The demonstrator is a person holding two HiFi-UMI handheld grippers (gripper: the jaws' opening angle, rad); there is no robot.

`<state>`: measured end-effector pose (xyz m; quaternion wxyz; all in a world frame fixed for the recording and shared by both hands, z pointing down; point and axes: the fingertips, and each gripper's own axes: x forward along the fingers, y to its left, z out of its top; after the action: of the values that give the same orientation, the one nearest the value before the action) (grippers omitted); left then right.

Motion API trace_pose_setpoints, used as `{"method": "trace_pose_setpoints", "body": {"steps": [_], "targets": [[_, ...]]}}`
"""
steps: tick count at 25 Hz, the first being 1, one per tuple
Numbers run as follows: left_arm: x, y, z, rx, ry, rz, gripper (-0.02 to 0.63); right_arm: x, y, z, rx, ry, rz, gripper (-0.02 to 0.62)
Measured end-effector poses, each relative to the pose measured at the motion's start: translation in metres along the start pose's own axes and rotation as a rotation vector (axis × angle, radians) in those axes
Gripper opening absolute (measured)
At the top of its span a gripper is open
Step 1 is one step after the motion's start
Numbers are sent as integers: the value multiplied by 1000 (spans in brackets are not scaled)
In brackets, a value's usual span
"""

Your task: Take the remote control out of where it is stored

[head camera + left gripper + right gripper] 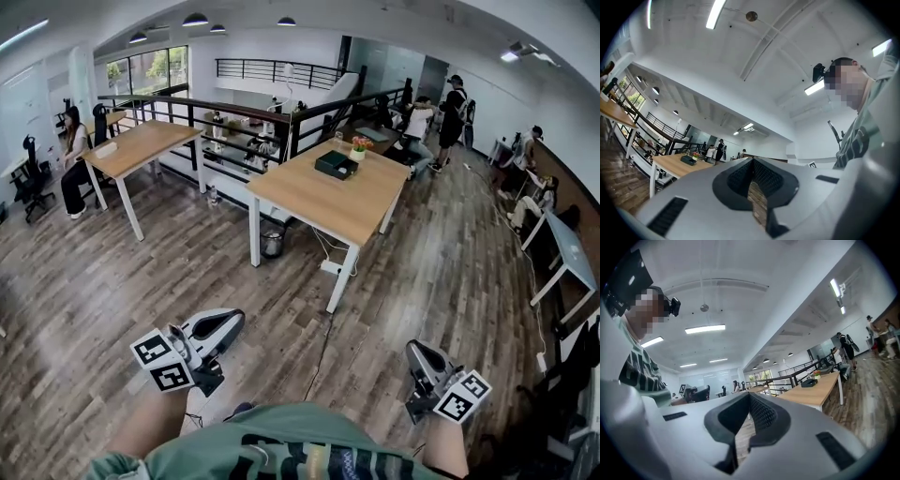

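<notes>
While both grippers hang low over the wooden floor (112,281), just ahead of the person's green shirt (281,445), they are well apart from the nearest worktop (323,206). The left gripper (234,321) points up and to the right in the head view. Its own view shows its fingers (739,177) closed tip to tip with nothing between them, only floor showing through the hollow behind the tips. The right gripper (414,350) points up and to the left, and its fingers (765,414) are likewise pressed together and empty. A black box (336,164) lies near the far end of the worktop, with a small pot of flowers (359,146) just beyond it. The remote control cannot be made out in any view, and whether it lies in that box cannot be told. A small bin (272,244) stands under the worktop.
</notes>
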<state>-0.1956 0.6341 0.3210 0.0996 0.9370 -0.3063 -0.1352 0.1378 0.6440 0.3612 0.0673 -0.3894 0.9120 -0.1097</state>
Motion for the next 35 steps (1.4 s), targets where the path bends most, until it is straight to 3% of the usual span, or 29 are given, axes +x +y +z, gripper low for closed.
{"method": "trace_pose_setpoints", "body": {"steps": [9, 19, 27, 35], "targets": [[10, 125, 56, -2, -22, -102, 3, 116, 6, 23, -40, -16, -79, 6], [-27, 246, 80, -6, -28, -62, 3, 241, 7, 31, -64, -9, -77, 6], [-31, 298, 79, -30, -19, -24, 3, 302, -12, 29, -58, 29, -63, 6], [10, 324, 70, -22, 8, 38, 3, 336, -74, 35, -34, 25, 0, 6]]}}
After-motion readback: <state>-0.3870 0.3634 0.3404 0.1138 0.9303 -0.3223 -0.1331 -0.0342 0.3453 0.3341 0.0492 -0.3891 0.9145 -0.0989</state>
